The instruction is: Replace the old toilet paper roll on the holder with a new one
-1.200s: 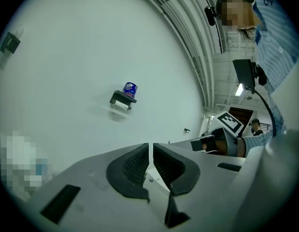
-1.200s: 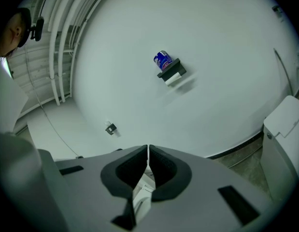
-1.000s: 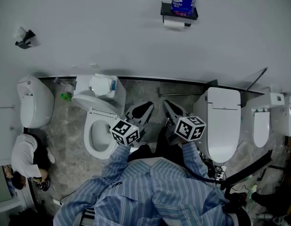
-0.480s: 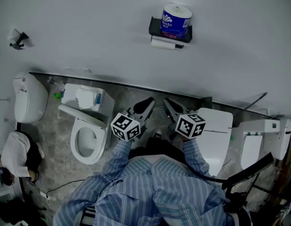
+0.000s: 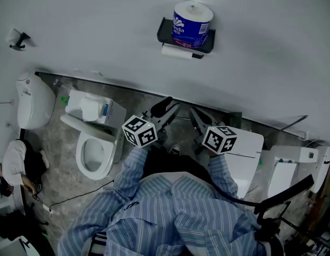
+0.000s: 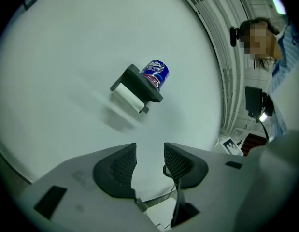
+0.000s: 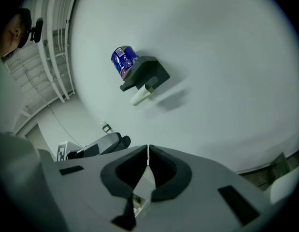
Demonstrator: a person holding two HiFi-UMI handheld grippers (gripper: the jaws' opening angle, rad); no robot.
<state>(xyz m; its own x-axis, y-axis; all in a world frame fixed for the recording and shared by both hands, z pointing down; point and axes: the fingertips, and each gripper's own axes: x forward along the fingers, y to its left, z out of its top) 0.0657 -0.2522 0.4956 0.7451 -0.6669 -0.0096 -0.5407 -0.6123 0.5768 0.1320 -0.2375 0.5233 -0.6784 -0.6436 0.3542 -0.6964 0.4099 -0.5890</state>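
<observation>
- A black holder point(image 5: 185, 36) is seen fixed to the pale wall point(image 5: 90, 25); every place below is given from this holder.
- The new roll point(image 5: 192, 21), wrapped in blue and white, is stood upright on top of the holder, touching its shelf.
- The old roll point(image 5: 178, 52), thin and white, is hung lying level just under the holder, against its lower edge.
- The left gripper point(image 5: 167, 108) is held well below the holder and slightly to its left in the head view, apart from it; its jaws are spread and opening; nothing is held between them, and only bare wall is seen through the gap.
- The right gripper point(image 5: 198, 119) is held well below the holder, beside the left gripper; its jaws are pressed together tip to tip, with nothing pinched.
- Both rolls are left untouched by either gripper.
- A white toilet point(image 5: 95, 151) with its seat down is seen on the floor far below and left of the holder; a second toilet point(image 5: 244, 153) is seen far below and right of it.
</observation>
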